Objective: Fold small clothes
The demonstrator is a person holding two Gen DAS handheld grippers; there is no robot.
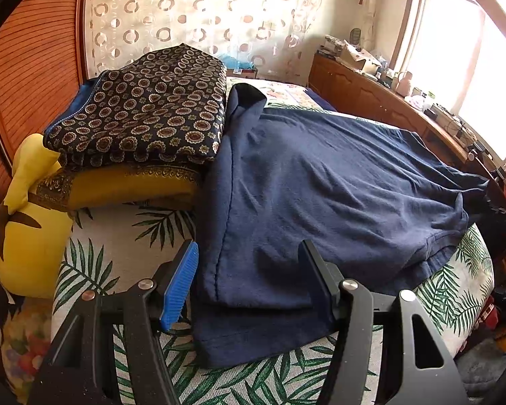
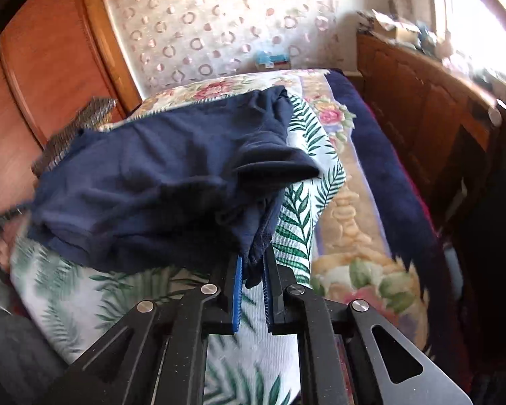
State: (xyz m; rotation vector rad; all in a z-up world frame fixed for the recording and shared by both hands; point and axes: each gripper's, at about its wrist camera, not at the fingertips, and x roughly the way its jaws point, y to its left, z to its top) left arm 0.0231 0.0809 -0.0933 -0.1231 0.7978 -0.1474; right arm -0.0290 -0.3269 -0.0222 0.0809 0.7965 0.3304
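Far left in the left wrist view: a yellow plush toy (image 1: 30, 222) leaning at the edge of the palm-leaf bedspread (image 1: 94, 263). Just right of it, a stack of folded cloth, a mustard-yellow piece (image 1: 131, 185) underneath and a dark patterned piece (image 1: 145, 114) on top. Touching the stack's right side, the navy shirt (image 1: 320, 182) spread across the bedspread, one edge folded over along a stitched seam. Left gripper (image 1: 249, 256) low in front, jaws apart, straddling the near hem of the shirt, blue pad (image 1: 180, 283) clear of the cloth on the left, the other finger resting on the fabric; no pinch visible. Further right, a wooden cabinet (image 1: 371, 98) under a bright window (image 1: 462, 67).

In the right wrist view: navy shirt (image 2: 151, 185) bunched and lifted at its near corner, right gripper (image 2: 253, 270) narrowed tight, pads clamped on that corner. Right of it, a floral blanket (image 2: 347, 209) with a dark blue border.
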